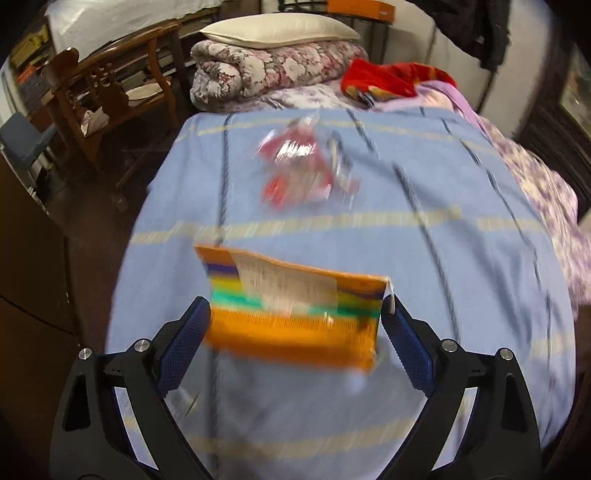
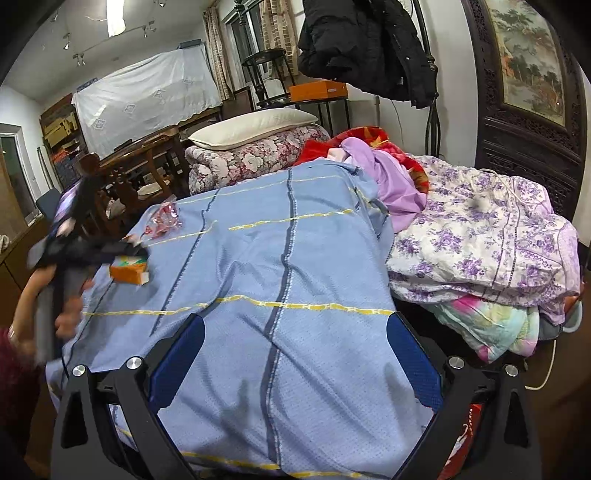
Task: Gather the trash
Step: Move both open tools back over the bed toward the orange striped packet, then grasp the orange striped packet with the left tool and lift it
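Note:
An orange tissue box [image 1: 288,332] with rainbow stripes and a white sheet sticking out lies on the blue striped bedspread [image 1: 443,258]. My left gripper [image 1: 295,314] is open, one finger at each end of the box; the picture is blurred and I cannot tell if they touch it. Farther up the bed lies a crumpled red and clear plastic wrapper [image 1: 303,166]. The right wrist view shows the box [image 2: 129,271] under the blurred left gripper [image 2: 122,251], held by a hand, with the wrapper [image 2: 164,218] beyond. My right gripper [image 2: 295,332] is open over bare bedspread.
A rolled floral quilt [image 1: 273,70] with a pillow [image 1: 280,31] sits at the bed's far end. Wooden chairs [image 1: 107,96] stand to the left. A purple-flowered blanket pile [image 2: 487,236] and red and lilac cloth [image 2: 384,173] fill the right side. A dark coat [image 2: 365,44] hangs behind.

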`<move>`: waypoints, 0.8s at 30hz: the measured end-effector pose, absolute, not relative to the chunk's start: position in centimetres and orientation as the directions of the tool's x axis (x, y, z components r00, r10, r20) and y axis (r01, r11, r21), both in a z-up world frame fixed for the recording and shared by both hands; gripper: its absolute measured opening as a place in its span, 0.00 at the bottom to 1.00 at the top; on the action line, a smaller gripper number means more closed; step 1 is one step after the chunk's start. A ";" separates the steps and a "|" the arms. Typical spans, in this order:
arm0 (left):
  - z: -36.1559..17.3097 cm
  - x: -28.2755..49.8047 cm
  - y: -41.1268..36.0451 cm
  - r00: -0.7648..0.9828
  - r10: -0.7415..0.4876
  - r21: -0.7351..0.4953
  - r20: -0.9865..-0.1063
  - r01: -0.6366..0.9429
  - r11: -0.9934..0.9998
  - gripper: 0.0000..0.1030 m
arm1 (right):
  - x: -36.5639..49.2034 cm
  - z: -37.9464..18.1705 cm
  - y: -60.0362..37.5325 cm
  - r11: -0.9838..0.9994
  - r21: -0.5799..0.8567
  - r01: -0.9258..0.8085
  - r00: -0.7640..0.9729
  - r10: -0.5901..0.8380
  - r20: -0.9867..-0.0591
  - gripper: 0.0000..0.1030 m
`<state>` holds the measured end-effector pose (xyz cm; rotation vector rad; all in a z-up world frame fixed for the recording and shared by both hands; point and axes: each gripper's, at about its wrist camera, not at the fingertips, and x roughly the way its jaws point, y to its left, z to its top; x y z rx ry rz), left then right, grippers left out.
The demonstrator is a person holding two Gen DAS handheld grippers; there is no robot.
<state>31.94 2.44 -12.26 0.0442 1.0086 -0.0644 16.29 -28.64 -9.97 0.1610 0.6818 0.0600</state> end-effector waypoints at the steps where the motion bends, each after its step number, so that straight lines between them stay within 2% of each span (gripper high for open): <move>1: -12.1 30.4 3.2 0.536 -0.051 -0.005 -0.843 0.087 0.996 0.87 | 16.1 -9.9 -28.4 0.986 0.167 -0.009 0.777 0.112 -0.620 0.94; 6: -10.7 24.7 5.7 0.590 -0.131 -0.098 -0.797 0.087 0.991 0.88 | 15.8 -9.9 -27.4 0.983 0.177 -0.040 0.772 0.144 -0.619 0.94; 11: -10.1 23.4 5.4 0.621 -0.191 -0.169 -0.760 0.096 0.981 0.91 | 15.0 -9.1 -26.4 0.987 0.145 -0.066 0.782 0.142 -0.607 0.94; 15: -10.3 25.3 4.0 0.617 -0.189 -0.164 -0.764 0.098 0.982 0.91 | 14.6 -8.6 -26.4 0.990 0.129 -0.060 0.791 0.126 -0.599 0.94; 19: -11.5 28.5 3.5 0.574 -0.221 -0.234 -0.789 0.053 0.971 0.91 | 14.5 -8.5 -26.5 0.990 0.132 -0.055 0.791 0.124 -0.599 0.94; 24: -12.1 32.5 3.0 0.542 -0.139 -0.216 -0.828 -0.081 0.973 0.91 | 14.6 -8.7 -26.5 0.991 0.122 -0.060 0.787 0.122 -0.605 0.94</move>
